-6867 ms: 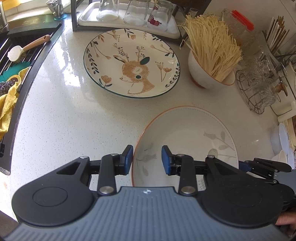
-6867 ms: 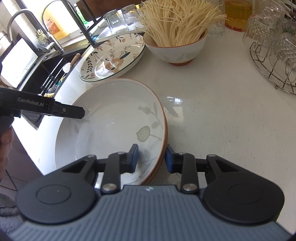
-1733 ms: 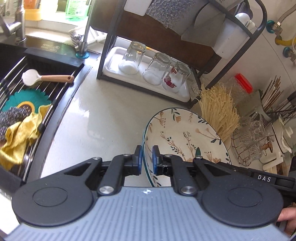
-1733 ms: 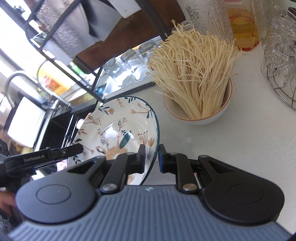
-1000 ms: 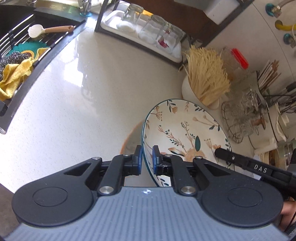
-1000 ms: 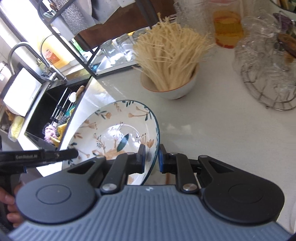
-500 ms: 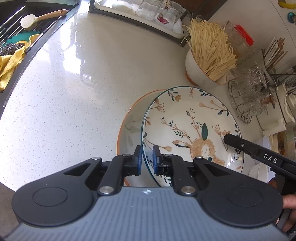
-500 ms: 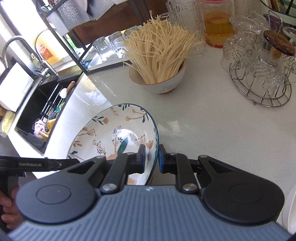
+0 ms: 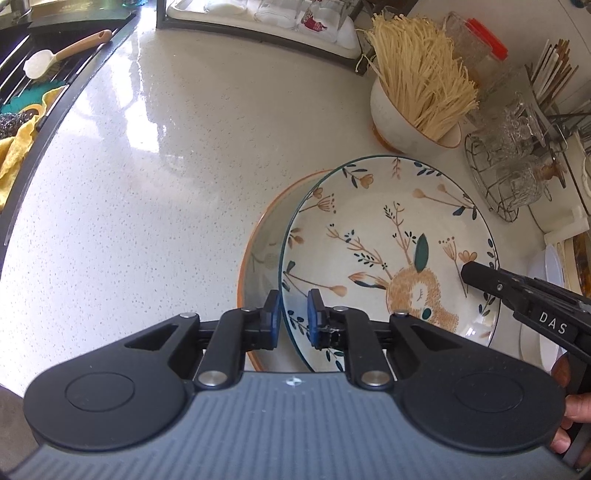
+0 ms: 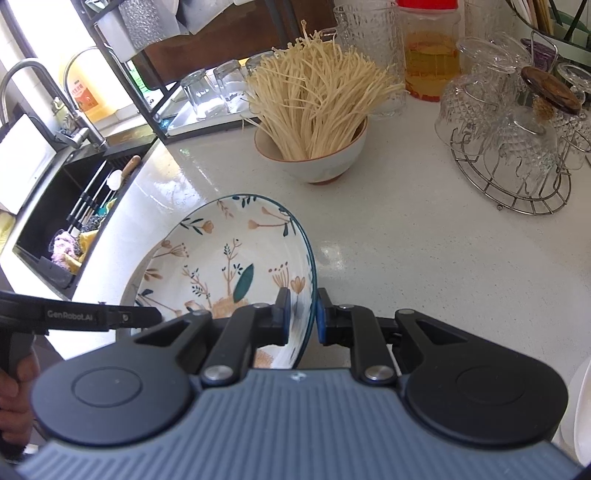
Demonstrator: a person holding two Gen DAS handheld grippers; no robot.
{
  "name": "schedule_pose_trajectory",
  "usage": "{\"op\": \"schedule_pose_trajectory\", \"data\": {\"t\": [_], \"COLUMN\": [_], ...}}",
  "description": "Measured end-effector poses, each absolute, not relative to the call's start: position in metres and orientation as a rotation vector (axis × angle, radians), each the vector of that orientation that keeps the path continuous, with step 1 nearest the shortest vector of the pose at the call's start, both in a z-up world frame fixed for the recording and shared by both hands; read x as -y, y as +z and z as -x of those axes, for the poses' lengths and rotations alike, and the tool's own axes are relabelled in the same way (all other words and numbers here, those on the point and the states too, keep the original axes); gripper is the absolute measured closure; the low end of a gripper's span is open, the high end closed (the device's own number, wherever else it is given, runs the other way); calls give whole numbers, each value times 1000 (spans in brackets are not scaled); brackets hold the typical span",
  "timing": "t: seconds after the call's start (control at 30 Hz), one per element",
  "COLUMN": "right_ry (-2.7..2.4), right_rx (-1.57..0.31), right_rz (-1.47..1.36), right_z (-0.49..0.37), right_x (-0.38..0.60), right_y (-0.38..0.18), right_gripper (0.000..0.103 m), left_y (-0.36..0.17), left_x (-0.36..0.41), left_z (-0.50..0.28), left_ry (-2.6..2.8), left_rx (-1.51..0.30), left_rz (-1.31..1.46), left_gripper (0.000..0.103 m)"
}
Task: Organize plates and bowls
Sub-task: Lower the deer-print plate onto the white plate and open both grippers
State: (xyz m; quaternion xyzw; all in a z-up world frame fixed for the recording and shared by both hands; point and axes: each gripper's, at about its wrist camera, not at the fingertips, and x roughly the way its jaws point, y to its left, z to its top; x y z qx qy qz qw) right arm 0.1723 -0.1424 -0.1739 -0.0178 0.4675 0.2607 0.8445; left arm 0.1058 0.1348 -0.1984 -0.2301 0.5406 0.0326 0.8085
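Observation:
The deer-pattern plate (image 9: 388,240) lies tilted over an orange-rimmed plate (image 9: 260,240) on the white counter. My left gripper (image 9: 293,314) straddles the deer plate's left rim. Its jaws are opening: the rim sits by the left pad, with a gap to the right pad. In the right wrist view the same plate (image 10: 221,266) has its right rim pinched by my right gripper (image 10: 301,314), which is shut on it. That gripper's black finger (image 9: 480,275) shows over the plate's right edge in the left wrist view.
A bowl of dry noodles (image 9: 413,110) stands just behind the plates. A wire rack of glass cups (image 9: 509,173) is at the right, and a tray of upturned glasses (image 9: 277,18) at the back. The sink (image 9: 29,92) with a brush and cloths borders the counter's left.
Both grippers have brought the deer plate down from near upright to lie over the orange-rimmed plate. The left pads now stand slightly wider apart.

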Motion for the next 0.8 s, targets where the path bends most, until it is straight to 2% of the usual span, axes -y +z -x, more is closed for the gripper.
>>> {"op": "schedule_pose_trajectory", "data": {"t": [0.37, 0.53, 0.63, 0.8], "right_ry": [515, 502, 495, 494], "right_rx": [-933, -938, -919, -924], "right_rz": [125, 116, 139, 134], "right_z": [-162, -161, -160, -162], "right_x": [133, 132, 129, 128], "right_y": [-174, -176, -175, -177], "right_gripper": [85, 86, 90, 90], "left_y": [-198, -193, -189, -185], "left_x": [-134, -132, -131, -132], "left_z": [-110, -115, -118, -117], "left_ry": [67, 63, 69, 78], "left_rx": [-1184, -1197, -1200, -1200], "left_rz": [486, 518, 513, 506], "left_gripper": [84, 57, 52, 52]}}
